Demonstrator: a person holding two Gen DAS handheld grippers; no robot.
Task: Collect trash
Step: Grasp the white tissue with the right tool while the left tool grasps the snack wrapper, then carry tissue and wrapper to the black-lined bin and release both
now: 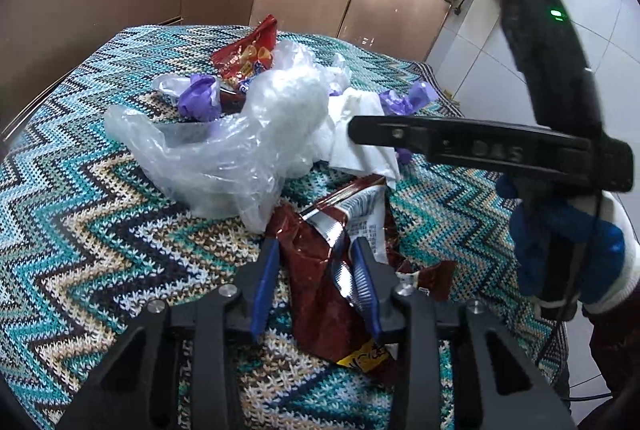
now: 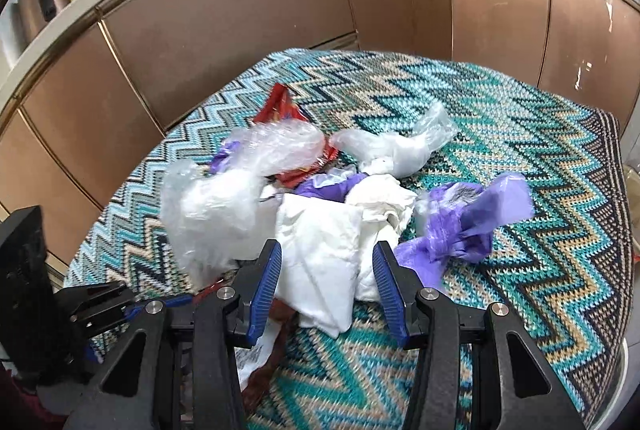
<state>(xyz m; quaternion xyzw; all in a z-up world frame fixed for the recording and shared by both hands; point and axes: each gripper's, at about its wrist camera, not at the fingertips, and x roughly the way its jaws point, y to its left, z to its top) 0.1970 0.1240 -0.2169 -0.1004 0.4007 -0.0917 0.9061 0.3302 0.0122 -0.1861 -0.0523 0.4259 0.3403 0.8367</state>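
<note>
Table (image 2: 540, 270): zigzag-knit cover, teal, cream, navy. Mid-table heap: crinkled clear plastic bag (image 1: 224, 146), folded white tissue (image 2: 320, 262), knotted purple film (image 2: 464, 222), glossy red snack wrapper (image 1: 248, 58). Left gripper (image 1: 316, 290), fingers apart, straddles a torn brown foil packet (image 1: 320, 270) toward the near edge. Right gripper (image 2: 326, 286), fingers apart, flanks the tissue.

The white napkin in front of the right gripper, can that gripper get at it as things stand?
Probably yes. The right gripper is open with its jaws on either side of the white napkin, which lies on top of the pile with nothing over it.
</note>
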